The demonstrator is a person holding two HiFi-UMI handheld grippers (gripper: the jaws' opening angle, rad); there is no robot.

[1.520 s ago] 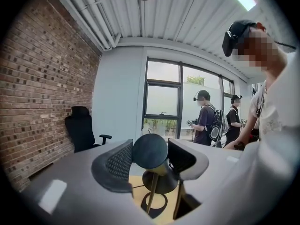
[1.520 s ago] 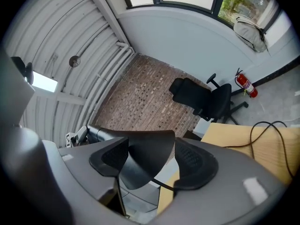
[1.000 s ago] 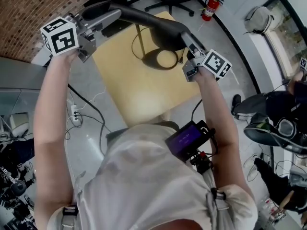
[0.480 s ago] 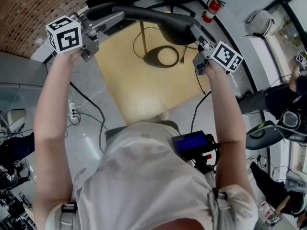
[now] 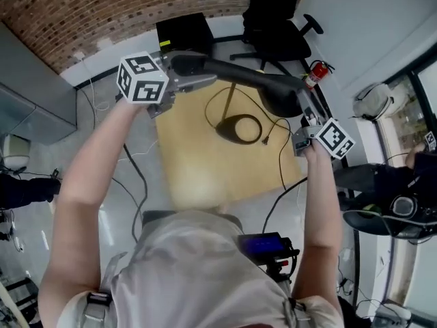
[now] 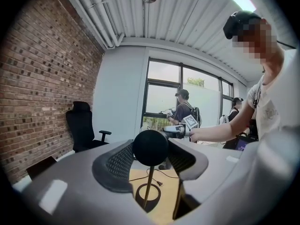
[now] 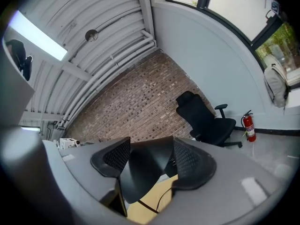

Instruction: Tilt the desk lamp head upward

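A black desk lamp stands on the yellow table on a ring base with a thin brass stem. Its black arm runs level high above the table to the lamp head. My left gripper is shut on the round black ball at the arm's rear end. My right gripper is shut on the lamp head, which fills the gap between its pads. From the left gripper view the right gripper shows far off behind the ball.
A black office chair, a fire extinguisher and a black box stand beyond the table by the brick wall. The lamp's cable trails over the table's right edge. People stand at the right.
My right gripper has risen and rolled with the lamp head in it. The left gripper has kept its hold on the ball. The head camera has tipped, so more of the room shows.
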